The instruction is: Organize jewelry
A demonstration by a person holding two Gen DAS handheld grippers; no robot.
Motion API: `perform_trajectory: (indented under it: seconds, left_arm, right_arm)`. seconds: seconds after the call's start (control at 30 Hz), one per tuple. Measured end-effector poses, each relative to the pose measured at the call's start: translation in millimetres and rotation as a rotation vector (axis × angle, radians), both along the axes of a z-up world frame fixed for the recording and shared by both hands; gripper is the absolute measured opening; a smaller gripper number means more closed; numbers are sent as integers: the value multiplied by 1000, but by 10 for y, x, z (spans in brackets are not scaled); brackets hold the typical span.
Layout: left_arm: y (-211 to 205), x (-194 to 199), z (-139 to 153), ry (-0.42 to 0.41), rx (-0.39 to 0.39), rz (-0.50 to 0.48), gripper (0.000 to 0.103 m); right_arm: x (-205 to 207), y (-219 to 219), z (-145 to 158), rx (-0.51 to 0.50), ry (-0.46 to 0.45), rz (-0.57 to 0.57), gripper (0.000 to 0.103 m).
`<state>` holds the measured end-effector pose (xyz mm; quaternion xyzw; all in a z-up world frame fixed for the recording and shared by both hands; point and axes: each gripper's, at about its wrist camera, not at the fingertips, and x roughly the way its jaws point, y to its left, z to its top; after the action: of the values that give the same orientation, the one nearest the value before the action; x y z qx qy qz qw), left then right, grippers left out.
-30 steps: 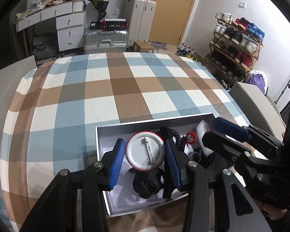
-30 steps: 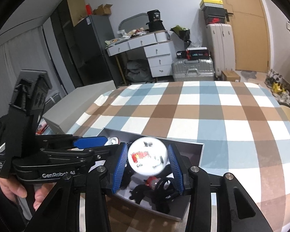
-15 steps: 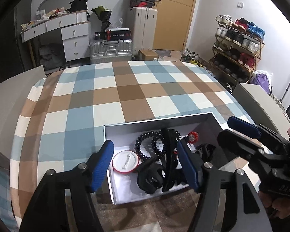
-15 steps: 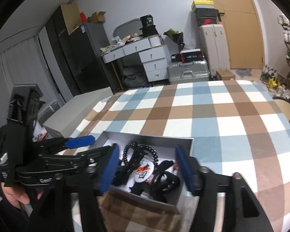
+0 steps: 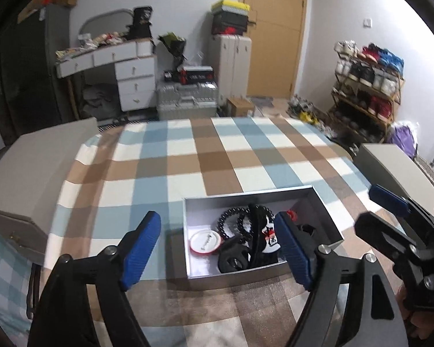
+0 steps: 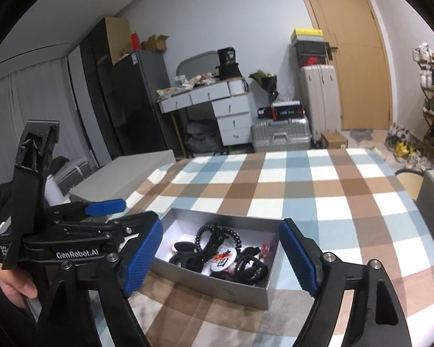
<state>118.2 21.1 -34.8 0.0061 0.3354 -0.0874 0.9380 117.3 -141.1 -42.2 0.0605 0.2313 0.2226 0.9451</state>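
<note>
A grey open box point(image 5: 324, 206) sits on the checked tablecloth near the front edge; it also shows in the right wrist view point(image 6: 217, 284). It holds a red-rimmed round badge point(image 5: 204, 240), a black bead bracelet point(image 5: 236, 219), black hair clips point(image 5: 233, 261) and a white printed badge point(image 6: 223, 258). My left gripper point(image 5: 218, 253) is open and empty, raised above and in front of the box. My right gripper point(image 6: 220, 256) is open and empty, also above the box. Each gripper shows at the side of the other's view.
A grey box lid point(image 5: 34, 170) lies at the table's left edge and another grey lid point(image 5: 396, 170) at the right. Behind the table stand a white desk, suitcases point(image 5: 234, 66) and a shoe rack point(image 5: 367, 86).
Both grippers let go of the round badges they held, opened wide and pulled back and up from the box. The two badges now lie in the box.
</note>
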Motion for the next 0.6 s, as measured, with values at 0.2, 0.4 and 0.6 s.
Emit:
perform_trajectory:
  seconds: [0.2,0.4,0.6]
  left_arm:
    - [0,-223,120,-138,67,108,82]
    - [-15,-402,124,-226,107,149,94]
    - [43,-453,0,-267,112,201,102]
  right_arm:
    - [-172,-11,66,28,-54,19,94]
    - [-374,83,35,5,-141,16,103]
    - [-444,10,-56,20,-150,-54,103]
